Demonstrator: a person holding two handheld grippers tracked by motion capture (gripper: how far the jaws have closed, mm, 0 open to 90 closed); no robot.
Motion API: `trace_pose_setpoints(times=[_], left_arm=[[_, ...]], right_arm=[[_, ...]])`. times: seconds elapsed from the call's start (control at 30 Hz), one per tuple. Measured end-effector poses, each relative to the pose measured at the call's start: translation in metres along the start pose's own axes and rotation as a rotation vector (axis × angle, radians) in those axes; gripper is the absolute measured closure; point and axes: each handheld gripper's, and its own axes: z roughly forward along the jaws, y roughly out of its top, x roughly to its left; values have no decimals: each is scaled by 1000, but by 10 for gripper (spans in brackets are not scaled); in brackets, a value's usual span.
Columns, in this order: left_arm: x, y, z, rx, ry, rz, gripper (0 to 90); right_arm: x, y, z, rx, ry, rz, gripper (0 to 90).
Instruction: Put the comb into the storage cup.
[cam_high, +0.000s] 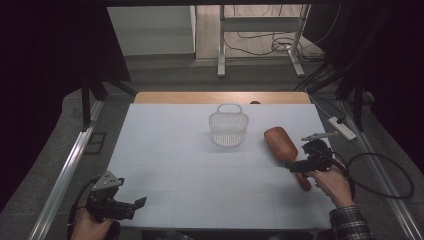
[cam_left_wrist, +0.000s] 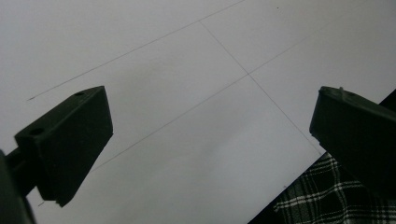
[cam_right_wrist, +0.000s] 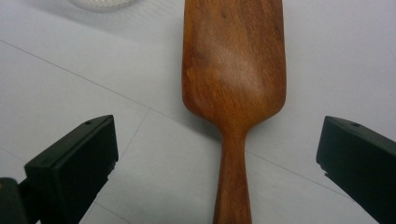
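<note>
While lying flat on the white table (cam_high: 200, 175), smooth brown wooden spoon (cam_right_wrist: 233, 84), handle between wide-open jaws of right gripper (cam_right_wrist: 217, 154), untouched. Just beside, round white basket (cam_high: 229, 127) full of little holes. Left gripper (cam_left_wrist: 210, 140) spread wide over bare table, grasping nothing.

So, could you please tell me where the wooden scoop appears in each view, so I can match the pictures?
High view: the wooden scoop lies right of centre, just right of the white basket, its handle under the right tool.
Left gripper view: not in it.
Right gripper view: centre, its handle between the open jaws.
Shared landmark: the basket.
</note>
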Motion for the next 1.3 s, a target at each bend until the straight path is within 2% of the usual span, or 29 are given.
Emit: trace_pose_setpoints(times=[0.4,0.6,0.7,0.83,0.93,1.07,1.3], left_arm=[[0,0,0,4,1,3,2],[-1,0,1,8,4,6,3],[-1,1,1,10,4,8,3],[-1,1,1,10,3,7,3],[-1,1,1,9,2,8,4],[-1,0,1,8,1,7,4],[-1,0,1,6,0,5,4]], right_arm=[[-4,8,10,35,-6,-3,0],[-6,15,14,64,-31,13,0],[-7,19,15,64,-27,25,0],[-8,22,18,76,-34,9,0],[-9,25,21,90,-42,15,0],[-10,25,24,105,-46,28,0],[-10,21,33,129,-59,16,0]])
